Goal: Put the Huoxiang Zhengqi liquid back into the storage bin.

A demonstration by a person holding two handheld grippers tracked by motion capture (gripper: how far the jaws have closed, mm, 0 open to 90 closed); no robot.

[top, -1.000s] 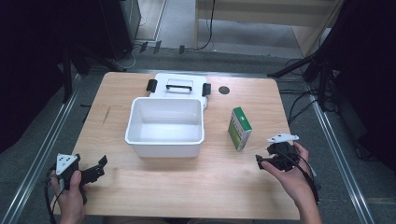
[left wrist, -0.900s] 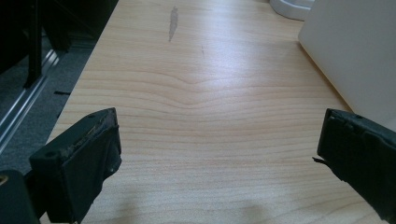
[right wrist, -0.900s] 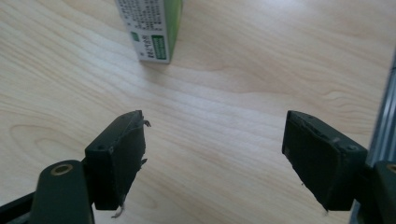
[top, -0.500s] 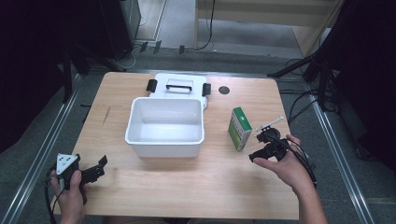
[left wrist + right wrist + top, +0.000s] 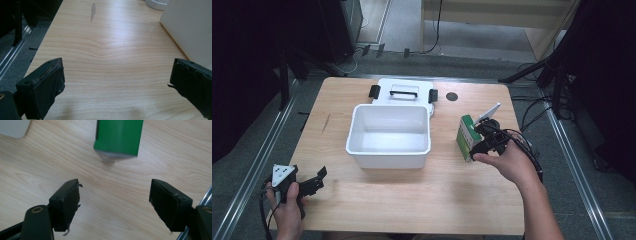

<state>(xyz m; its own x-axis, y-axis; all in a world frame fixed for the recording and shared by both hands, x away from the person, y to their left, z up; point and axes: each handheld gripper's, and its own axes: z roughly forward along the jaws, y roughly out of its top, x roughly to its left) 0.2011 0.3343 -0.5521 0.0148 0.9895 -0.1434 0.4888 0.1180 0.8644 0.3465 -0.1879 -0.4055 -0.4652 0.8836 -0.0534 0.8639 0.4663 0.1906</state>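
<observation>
While wide open, right tool [image 5: 115, 202] faces green box [image 5: 117, 137]

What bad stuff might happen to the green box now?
The right gripper has its jaws wide open and the green box stands just ahead of them on the table. If a jaw bumps the box instead of going around it, it may tip or slide. If it slides sideways, it might knock into the white bin nearby. A pinch too near its corner could let it twist loose.
</observation>
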